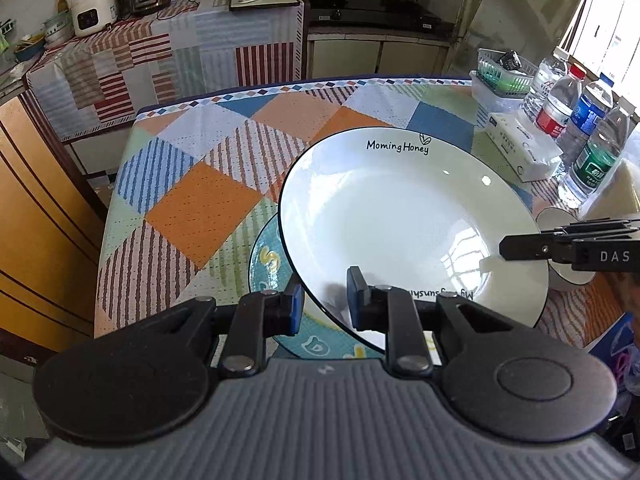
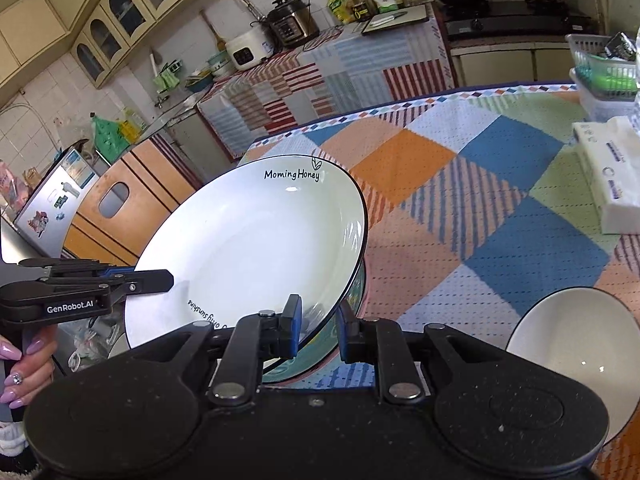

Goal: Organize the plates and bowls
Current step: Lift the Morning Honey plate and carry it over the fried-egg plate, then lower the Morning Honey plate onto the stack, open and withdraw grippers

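Note:
A white plate (image 1: 400,216) with a black rim and the words "Morning Honey" is held tilted above a teal patterned plate (image 1: 272,264) on the table. My left gripper (image 1: 326,304) is shut on the white plate's near rim. My right gripper (image 2: 318,328) is shut on its other edge; it shows in the left wrist view (image 1: 508,246) at the right. The white plate (image 2: 256,248) and the teal plate (image 2: 344,320) under it show in the right wrist view. A white bowl (image 2: 576,344) stands on the table to the right of my right gripper.
The table has a patchwork cloth (image 1: 208,184). Several water bottles (image 1: 576,120), a tissue pack (image 1: 520,144) and a plastic basket (image 1: 500,72) stand along its far right side. A wooden cabinet (image 1: 36,208) is left of the table.

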`<state>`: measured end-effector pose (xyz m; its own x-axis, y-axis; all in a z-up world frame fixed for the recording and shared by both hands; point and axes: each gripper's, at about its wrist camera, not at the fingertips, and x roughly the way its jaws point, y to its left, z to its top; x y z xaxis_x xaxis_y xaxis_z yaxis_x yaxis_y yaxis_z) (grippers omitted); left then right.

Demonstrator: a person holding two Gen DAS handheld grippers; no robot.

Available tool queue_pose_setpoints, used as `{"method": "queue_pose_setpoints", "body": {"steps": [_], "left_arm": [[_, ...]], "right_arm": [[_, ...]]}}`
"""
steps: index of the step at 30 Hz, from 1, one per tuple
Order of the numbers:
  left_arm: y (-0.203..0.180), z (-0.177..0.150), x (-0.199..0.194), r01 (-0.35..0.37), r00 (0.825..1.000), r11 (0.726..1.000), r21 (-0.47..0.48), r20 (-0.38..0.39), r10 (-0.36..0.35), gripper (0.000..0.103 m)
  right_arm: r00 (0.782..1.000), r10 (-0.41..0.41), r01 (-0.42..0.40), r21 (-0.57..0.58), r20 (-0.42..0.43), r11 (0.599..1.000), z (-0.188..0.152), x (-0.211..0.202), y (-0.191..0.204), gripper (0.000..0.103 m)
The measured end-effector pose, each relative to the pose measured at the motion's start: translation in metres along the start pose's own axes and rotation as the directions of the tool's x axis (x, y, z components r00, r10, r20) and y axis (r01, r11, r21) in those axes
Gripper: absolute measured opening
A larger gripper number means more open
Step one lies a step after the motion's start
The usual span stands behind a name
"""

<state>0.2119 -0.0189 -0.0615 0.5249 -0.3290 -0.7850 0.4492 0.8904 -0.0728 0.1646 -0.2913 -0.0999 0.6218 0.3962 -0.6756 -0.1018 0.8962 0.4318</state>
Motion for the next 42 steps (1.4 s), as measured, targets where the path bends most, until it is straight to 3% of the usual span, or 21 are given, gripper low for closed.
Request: {"method": "queue_pose_setpoints", "body": {"steps": [15,27,32,42], "left_arm": [[0.030,-0.021,0.049,-0.020,0.991,0.996,-0.091,-0.136,0.007,0.021],[0.036,-0.023,0.072,-0.004,0.981,0.990,-0.142,-0.190,-0.024,0.022],[0.037,-0.024,0.077,-0.027,0.980,0.989,-0.142,-0.197,-0.001,0.022],[0.035,-0.024,0.087,-0.064,0.967,0.987,-0.148,-0.254,0.025,0.025]], "right_arm": [[0.993,-0.006,0.007,0.011,-0.118,1.000,-0.014,0.054,-0.001,0.022],[0.985,-0.057,0.054,-0.018,-0.165,0.998,-0.013,0.067,-0.002,0.023],[0.983,-0.078,0.073,-0.038,-0.167,0.997,-0.012,0.072,0.002,0.023],[0.965,-0.199,0.176,-0.139,-0.171,0.975,-0.011,0.080,0.022,0.026]]}}
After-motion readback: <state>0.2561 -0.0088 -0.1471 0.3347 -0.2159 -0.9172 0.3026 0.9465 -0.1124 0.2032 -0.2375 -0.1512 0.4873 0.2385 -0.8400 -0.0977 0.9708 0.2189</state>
